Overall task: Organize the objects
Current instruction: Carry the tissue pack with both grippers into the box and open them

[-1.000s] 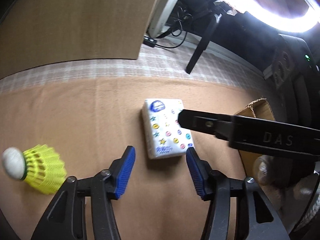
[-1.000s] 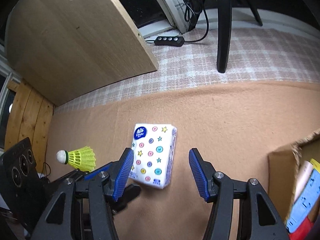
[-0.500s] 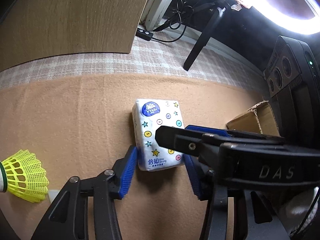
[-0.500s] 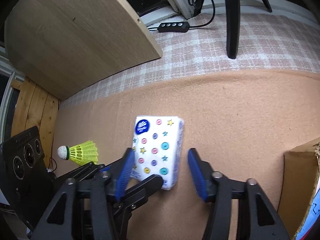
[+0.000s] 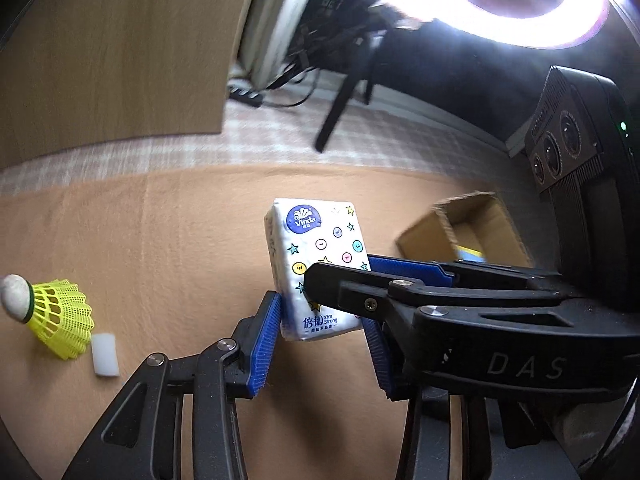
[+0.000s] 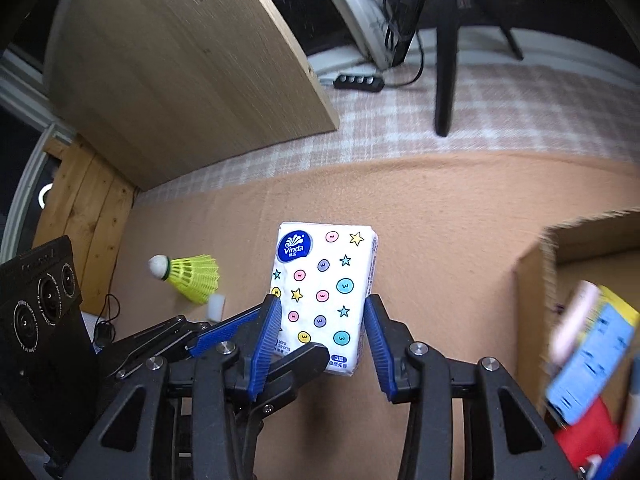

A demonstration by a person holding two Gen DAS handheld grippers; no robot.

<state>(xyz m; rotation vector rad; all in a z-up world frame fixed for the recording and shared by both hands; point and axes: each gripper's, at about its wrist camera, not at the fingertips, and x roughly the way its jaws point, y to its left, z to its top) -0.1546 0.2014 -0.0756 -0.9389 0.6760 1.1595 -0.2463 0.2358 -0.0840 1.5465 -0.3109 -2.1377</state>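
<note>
Both grippers on the tissue pack (image 6: 326,292), lifted clear of the tan tabletop (image 6: 440,220). Right gripper (image 6: 322,320) is clamped across its long sides at the near end; left gripper (image 5: 320,320) is there too, pads against the pack's sides, jaws closing a touch more. I judge the pack light, soft and squashy with a slick film wrap, so grip the flat sides low and don't crush it. Cardboard box (image 6: 536,264) is at right, shuttlecock (image 6: 188,276) at left.

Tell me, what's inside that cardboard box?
The cardboard box holds a blue-and-yellow packet, something pink beside it and something red lower down, all blurred. Its wall and the picture's edge hide the rest.
</note>
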